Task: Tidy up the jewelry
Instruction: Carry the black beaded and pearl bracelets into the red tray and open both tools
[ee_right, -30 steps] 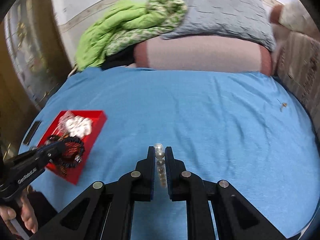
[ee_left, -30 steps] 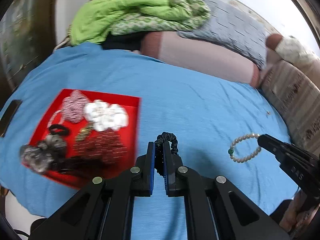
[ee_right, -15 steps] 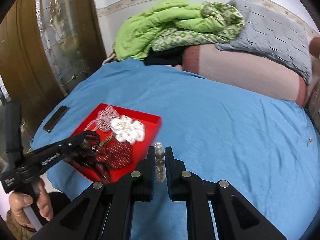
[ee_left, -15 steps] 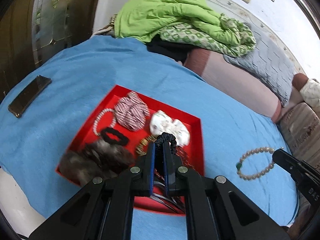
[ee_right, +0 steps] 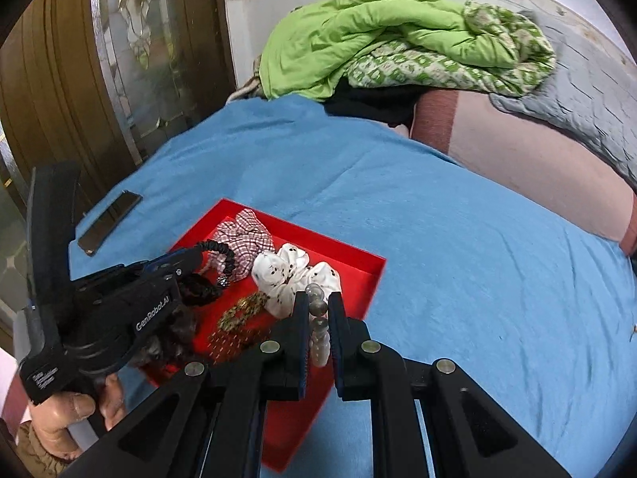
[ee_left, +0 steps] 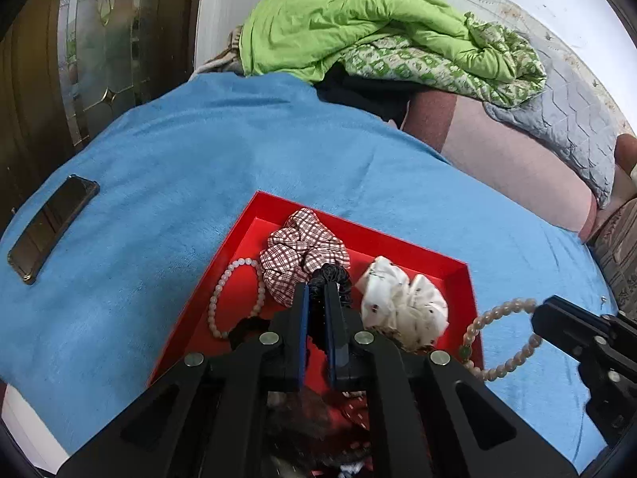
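Blue bedding [ee_left: 167,167] covers the bed, and on it sits a shallow red tray [ee_left: 450,267] that already holds a checked scrunchie [ee_left: 302,247], a white scrunchie [ee_left: 402,298], a pale bead bracelet [ee_left: 235,294] and some darker pieces lower down, too blurred to name. A phone [ee_left: 51,223] lies on the bedding well to the tray's left.

The step in hand looks like delivery: both grippers carry a piece, one over the tray and one at its edge, and nothing has yet been let go. The next move probably calls for lowering each piece onto a bare patch of red floor and parting the jaws, without snagging the scrunchies already there.

The left gripper [ee_left: 316,298] hangs over the middle of the tray with its jaws clenched on a black hair tie [ee_left: 330,275], whose loop stands up above the fingertips. The right gripper [ee_right: 318,310] is at the tray's right edge, its jaws pinched on a beaded bracelet [ee_left: 501,334]; the rest of that loop dangles free beside the rim, with one green bead at its low end.
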`<state>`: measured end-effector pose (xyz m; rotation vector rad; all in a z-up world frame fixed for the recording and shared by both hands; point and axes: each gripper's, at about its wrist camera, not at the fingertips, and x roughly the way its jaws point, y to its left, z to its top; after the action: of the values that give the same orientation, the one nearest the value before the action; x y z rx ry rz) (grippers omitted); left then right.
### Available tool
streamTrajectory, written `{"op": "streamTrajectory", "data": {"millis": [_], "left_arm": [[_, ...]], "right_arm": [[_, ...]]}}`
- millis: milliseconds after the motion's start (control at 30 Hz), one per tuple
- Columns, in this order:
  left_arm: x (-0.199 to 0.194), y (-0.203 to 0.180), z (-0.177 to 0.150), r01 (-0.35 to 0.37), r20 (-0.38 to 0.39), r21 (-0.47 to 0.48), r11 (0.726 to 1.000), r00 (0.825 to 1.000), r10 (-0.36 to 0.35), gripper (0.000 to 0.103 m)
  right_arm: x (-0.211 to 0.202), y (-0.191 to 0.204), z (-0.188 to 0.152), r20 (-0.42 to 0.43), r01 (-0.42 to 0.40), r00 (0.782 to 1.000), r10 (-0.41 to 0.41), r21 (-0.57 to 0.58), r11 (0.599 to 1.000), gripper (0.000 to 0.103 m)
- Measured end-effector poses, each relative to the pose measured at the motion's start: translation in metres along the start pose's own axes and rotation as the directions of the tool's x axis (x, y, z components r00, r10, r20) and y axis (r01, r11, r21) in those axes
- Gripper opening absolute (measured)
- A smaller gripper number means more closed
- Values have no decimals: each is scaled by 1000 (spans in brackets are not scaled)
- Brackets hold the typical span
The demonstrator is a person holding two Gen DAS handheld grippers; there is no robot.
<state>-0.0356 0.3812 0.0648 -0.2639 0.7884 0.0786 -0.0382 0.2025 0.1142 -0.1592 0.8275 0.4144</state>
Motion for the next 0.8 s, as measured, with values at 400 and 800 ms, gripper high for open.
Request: {"op": "streamTrajectory", "data": {"millis": [400,800], "left_arm": [[23,3,-6,-2,-31,32,999,1000,3,7],[26,-4,-11,-29,-14,91,995,999,31,7]], "right_arm": [[61,-8,2,-89,78,993,-78,2,997,11],[74,-7,-6,-118,86,990,-83,20,996,12]]}}
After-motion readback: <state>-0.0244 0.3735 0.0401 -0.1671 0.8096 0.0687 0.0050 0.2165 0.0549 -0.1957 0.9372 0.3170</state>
